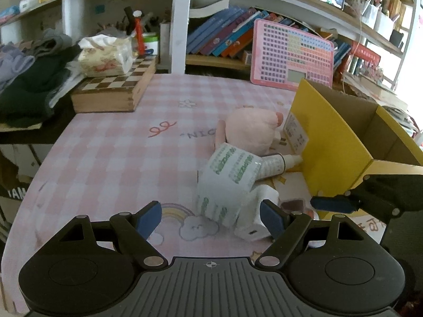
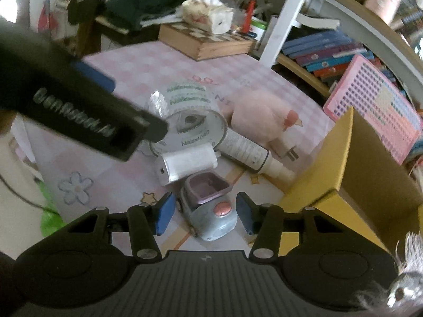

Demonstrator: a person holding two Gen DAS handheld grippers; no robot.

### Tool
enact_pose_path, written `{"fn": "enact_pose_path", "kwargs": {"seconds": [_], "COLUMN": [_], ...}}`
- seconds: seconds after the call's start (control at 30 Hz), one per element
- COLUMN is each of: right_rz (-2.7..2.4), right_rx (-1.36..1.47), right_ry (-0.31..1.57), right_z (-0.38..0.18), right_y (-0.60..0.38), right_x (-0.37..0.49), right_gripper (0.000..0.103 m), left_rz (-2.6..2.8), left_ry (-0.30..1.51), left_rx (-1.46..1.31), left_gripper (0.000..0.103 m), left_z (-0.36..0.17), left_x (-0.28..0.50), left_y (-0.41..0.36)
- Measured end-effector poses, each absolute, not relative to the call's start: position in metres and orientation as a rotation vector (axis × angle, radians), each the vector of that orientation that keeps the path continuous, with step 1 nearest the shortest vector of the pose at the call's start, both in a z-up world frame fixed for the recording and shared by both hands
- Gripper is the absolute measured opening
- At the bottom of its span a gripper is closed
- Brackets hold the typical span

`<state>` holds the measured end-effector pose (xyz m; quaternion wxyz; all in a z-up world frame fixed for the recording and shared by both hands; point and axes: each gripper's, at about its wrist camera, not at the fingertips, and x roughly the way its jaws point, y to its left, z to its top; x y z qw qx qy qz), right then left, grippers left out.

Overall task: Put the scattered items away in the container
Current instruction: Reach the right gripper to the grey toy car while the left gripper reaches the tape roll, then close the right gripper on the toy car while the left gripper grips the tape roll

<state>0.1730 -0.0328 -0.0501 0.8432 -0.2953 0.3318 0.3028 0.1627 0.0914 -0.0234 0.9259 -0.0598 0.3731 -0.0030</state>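
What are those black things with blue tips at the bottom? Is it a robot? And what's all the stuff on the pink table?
Not a robot: a person holds two claws, each with a camera looking past its blue pads. The left claw is wide open beside a white charger. The right claw sits around a little toy car, without gripping it. On the pink checked cloth also lie a tape roll, a small bottle and a pink plush toy, beside the yellow box.

A chess box (image 1: 113, 89) sits on the desk (image 1: 105, 153), a tissue pack (image 1: 105, 55) on top, books (image 1: 222, 34) behind.
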Motion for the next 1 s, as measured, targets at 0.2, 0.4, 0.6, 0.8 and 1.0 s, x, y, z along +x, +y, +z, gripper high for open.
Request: {"fn": "enact_pose_path", "kwargs": {"seconds": [0.2, 0.4, 0.6, 0.8, 1.0], "right_rz": [0.637, 0.634, 0.633, 0.680, 0.677], "right_rx": [-0.676, -0.683, -0.670, -0.532, -0.530], "right_ry": [0.701, 0.718, 0.737, 0.812, 0.838], "right_z": [-0.059, -0.063, -0.058, -0.045, -0.053], "right_y": [-0.023, -0.019, -0.019, -0.029, -0.029], "right_x": [0.179, 0.184, 0.185, 0.186, 0.184], "right_gripper": [0.049, 0.050, 0.043, 0.035, 0.041], "left_rz": [-0.022, -0.060, -0.086, -0.009, 0.060], "left_ry": [0.772, 0.792, 0.800, 0.786, 0.783], "left_rx": [-0.116, -0.109, -0.079, -0.157, -0.225], "left_gripper": [0.082, 0.061, 0.047, 0.046, 0.041], "left_z": [-0.030, -0.038, -0.037, -0.028, -0.023], "left_x": [0.181, 0.189, 0.184, 0.170, 0.158], "left_y": [0.094, 0.094, 0.093, 0.114, 0.134]}}
